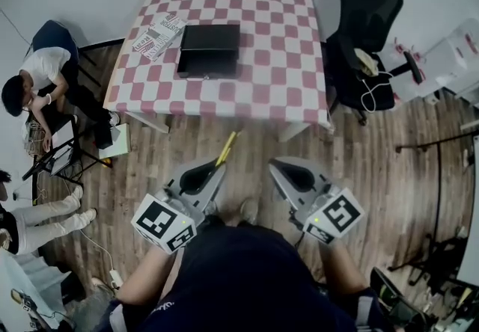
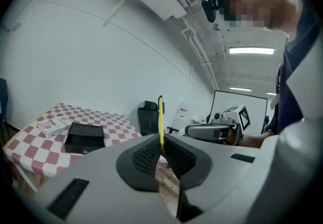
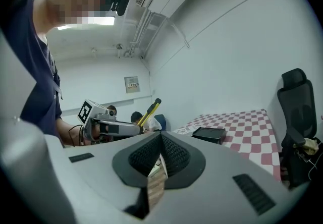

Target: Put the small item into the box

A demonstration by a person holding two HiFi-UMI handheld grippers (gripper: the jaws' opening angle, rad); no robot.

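Observation:
A thin yellow pen-like item sticks out from my left gripper, which is shut on it. In the left gripper view the yellow item stands upright between the pads of my left gripper. The black box sits on the red-and-white checked table, well ahead of both grippers. My right gripper is held beside the left, shut with nothing in it. In the right gripper view, the right gripper's pads meet, and the box lies on the table beyond.
A white printed packet lies left of the box. A black office chair stands right of the table. A person sits at the far left by a small desk. Wooden floor lies between me and the table.

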